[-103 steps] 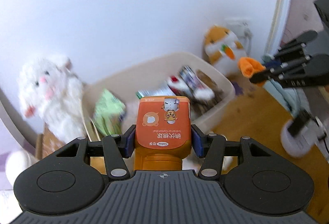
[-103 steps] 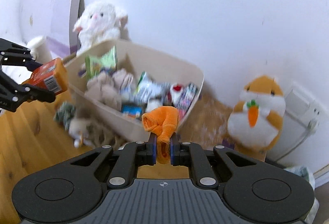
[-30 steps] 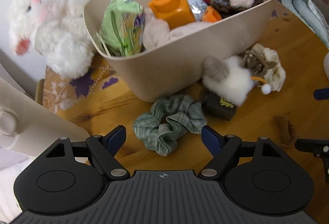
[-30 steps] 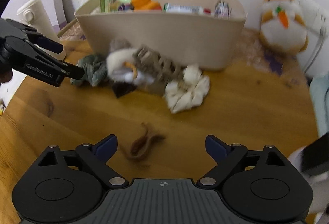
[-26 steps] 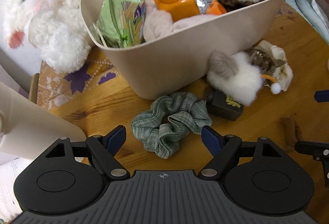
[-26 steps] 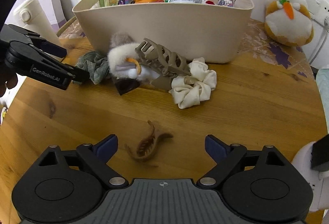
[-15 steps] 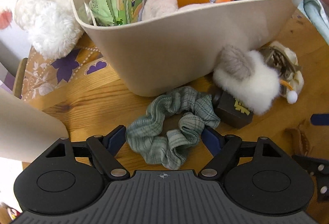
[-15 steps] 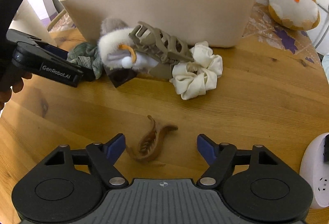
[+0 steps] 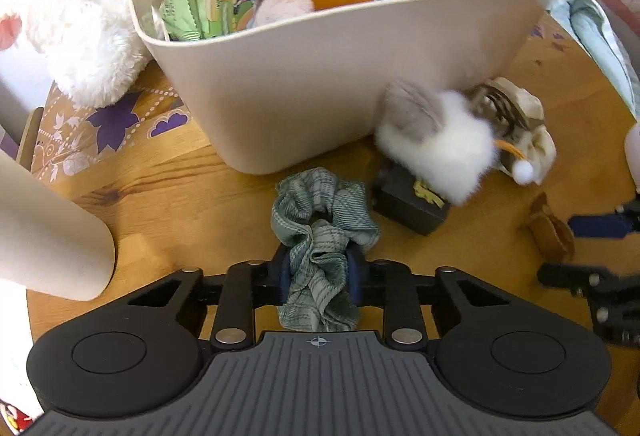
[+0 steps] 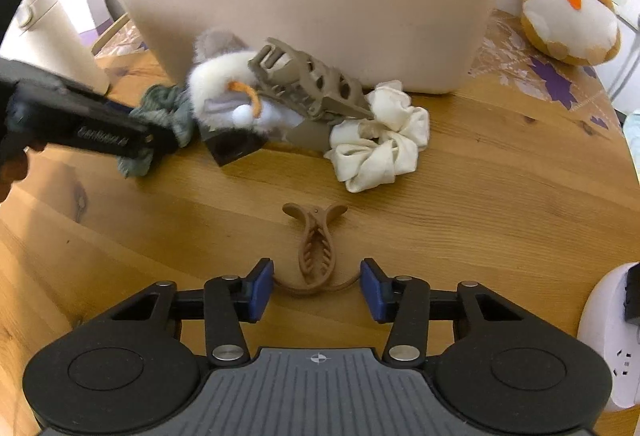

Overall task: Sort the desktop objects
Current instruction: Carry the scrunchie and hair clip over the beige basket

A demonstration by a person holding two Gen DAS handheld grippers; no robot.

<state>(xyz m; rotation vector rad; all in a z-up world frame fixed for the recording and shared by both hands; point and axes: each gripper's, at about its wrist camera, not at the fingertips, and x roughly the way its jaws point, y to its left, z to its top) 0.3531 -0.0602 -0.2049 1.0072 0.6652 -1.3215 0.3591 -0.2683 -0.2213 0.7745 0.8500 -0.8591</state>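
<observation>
The left tongs (image 9: pixel 319 272) sit low over the bench, their blue pads pressed from both sides into the near end of a green scrunchie (image 9: pixel 322 224), the cloth bunched between them. In the right wrist view the same tongs (image 10: pixel 158 143) reach in from the left edge, a bit of the person's hand (image 10: pixel 12 169) showing behind them. The right tongs (image 10: pixel 317 290) stand parted, pads well apart on either side of the near end of a brown hair claw (image 10: pixel 315 248), touching neither side of it.
</observation>
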